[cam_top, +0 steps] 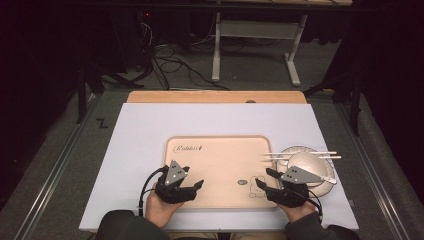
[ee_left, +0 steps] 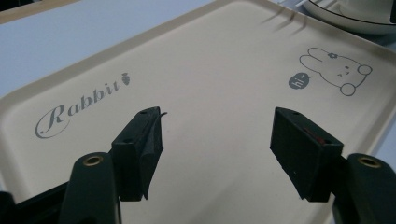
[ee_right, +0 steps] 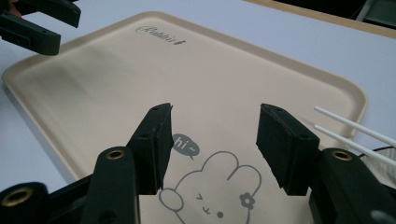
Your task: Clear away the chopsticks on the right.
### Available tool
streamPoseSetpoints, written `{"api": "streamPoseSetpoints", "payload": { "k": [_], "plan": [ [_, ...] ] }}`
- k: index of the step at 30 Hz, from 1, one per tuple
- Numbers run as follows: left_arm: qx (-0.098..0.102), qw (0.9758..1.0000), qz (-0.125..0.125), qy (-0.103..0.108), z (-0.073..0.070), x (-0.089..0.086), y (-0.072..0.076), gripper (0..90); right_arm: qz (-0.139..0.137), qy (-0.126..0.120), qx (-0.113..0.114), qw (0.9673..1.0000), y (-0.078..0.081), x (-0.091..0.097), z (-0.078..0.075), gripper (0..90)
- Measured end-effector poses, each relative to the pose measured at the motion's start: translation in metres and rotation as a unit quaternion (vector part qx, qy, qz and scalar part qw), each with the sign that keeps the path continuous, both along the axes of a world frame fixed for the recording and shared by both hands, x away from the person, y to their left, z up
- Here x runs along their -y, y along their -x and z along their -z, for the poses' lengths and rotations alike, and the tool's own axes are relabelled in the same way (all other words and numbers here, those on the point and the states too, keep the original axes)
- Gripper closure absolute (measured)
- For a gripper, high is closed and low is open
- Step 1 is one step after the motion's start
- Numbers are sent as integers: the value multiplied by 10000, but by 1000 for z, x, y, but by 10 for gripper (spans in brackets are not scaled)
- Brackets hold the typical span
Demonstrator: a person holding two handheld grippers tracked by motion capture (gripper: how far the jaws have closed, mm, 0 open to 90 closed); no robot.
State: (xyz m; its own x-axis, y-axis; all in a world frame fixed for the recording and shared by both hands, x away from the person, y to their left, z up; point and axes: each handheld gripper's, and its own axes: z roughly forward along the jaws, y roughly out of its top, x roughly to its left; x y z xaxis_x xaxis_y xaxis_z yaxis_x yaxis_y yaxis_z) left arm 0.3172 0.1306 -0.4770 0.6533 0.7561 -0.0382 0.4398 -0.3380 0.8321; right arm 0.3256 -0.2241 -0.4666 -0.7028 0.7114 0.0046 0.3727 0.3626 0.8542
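Observation:
A beige tray (cam_top: 220, 150) printed with "Rabbit" and a small rabbit drawing lies in the middle of the white tabletop. My left gripper (cam_top: 194, 176) hovers over the tray's front left corner. In the left gripper view its jaws (ee_left: 217, 116) stand open, with bare tray (ee_left: 215, 70) between them. Over the front right corner my right gripper (cam_top: 263, 176) is also open; in its own view (ee_right: 215, 109) the rabbit drawing shows between the jaws. Neither gripper holds anything.
Just right of the tray sits a white plate (cam_top: 300, 150) with a bowl (cam_top: 307, 164) on it. Two white chopsticks (cam_top: 305, 155) lie across the plate's far rim. A wooden strip (cam_top: 215, 96) borders the table's far edge.

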Motion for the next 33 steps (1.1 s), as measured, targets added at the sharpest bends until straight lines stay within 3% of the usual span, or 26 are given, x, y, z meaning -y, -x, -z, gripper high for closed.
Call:
{"api": "streamPoseSetpoints", "payload": {
  "k": [8, 12, 15, 19, 27, 33],
  "plan": [
    [117, 9998, -64, 141, -3, -5, 2, 344, -73, -126, 68, 9999, 1, 4, -4, 434],
    [172, 9997, -84, 139, -5, -6, 4, 343, -151, -213, -60, 9996, 4, 6, -10, 424],
    [71, 9998, -112, 132, -5, -7, 2, 340, -114, -179, -171, 9996, 4, 6, -12, 407],
    [-7, 9999, -94, 79, -5, -9, -2, 347, -36, -61, -134, 9999, 5, 7, -15, 457],
    [-13, 10000, -73, 30, -5, -10, -2, 353, -47, 71, 120, 9999, 9, 19, -33, 456],
    [-90, 9999, -67, 45, -3, -10, -6, 367, 70, -11, 185, 9998, 4, 35, -48, 481]
  ]
}}
